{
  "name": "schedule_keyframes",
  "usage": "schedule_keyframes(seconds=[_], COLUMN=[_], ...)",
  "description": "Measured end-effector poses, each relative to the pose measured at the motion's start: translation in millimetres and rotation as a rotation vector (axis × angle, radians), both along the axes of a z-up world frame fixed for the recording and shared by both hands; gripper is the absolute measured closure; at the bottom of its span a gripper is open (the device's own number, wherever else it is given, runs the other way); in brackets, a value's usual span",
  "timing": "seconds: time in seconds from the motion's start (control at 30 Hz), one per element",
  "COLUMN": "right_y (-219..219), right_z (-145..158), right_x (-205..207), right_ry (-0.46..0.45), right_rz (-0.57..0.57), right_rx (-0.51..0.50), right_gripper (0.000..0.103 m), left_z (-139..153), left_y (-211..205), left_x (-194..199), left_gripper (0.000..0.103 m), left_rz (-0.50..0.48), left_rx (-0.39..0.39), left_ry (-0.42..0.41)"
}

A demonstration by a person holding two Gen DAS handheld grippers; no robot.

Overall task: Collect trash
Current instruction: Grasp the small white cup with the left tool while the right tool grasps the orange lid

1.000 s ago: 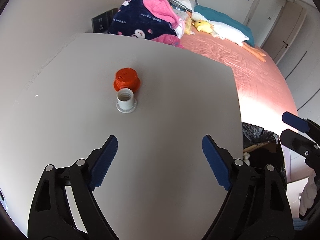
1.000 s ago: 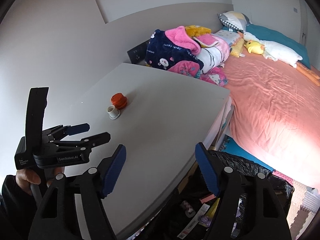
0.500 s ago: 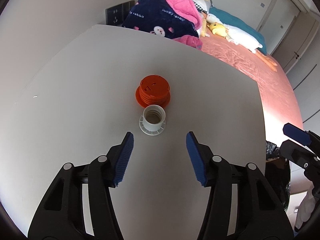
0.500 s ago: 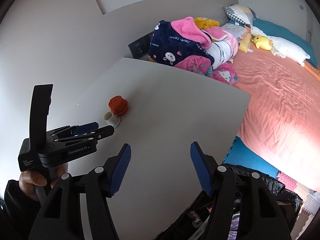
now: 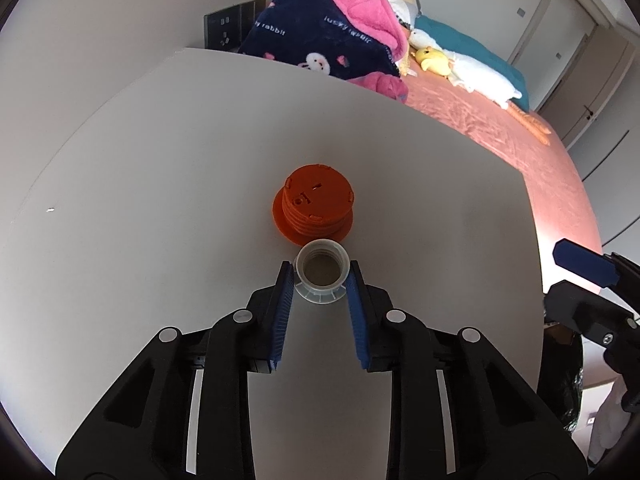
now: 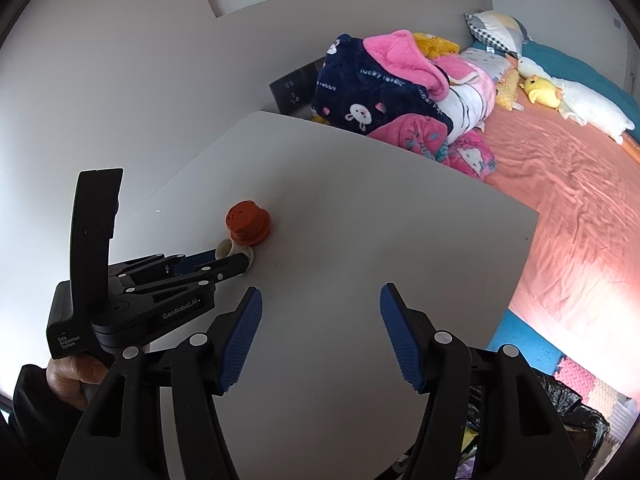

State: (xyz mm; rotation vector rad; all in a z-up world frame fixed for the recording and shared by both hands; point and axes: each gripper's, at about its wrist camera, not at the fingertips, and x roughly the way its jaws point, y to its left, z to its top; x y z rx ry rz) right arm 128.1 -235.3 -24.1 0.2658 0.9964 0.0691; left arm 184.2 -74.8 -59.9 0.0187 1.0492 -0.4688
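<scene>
Two black plastic tools with ribbed blue pads reach over a smooth, pale grey counter (image 5: 160, 152). The left tool (image 5: 320, 276) has closed its pads against the sides of a small white threaded bottle neck (image 5: 321, 272), a hollow ring with a flared base standing upright on the counter. The right tool (image 6: 320, 320) hovers above bare counter, its jaws parted with nothing between them. Just behind the white piece, touching or nearly so, sits a round orange ridged cap (image 5: 316, 208) with a wide flange. Beyond the counter's far edge lie a fluffy navy and pink blanket (image 5: 320, 44) and a bed (image 5: 520, 152) with a wrinkled salmon sheet.
</scene>
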Motion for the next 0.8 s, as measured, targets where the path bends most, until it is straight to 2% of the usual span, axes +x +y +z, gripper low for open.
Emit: schedule_keyframes(seconds=[0.27, 0.8], right_y=[10.3, 51.1], right_z=[-5.3, -20.9], right_x=[15.4, 58.4], right_ry=[0.007, 0.026], right_rz=[0.02, 0.095], right_rx=[0.001, -0.004], right_gripper=[0.042, 0.042], left_z=[4.7, 17.2], left_y=[9.0, 66.3], left_x=[-1.3, -0.9], left_gripper=[0.079, 0.079], left_rz=[0.012, 0.119], left_rx=[-0.003, 0.006], left_ry=[-0.04, -0.072])
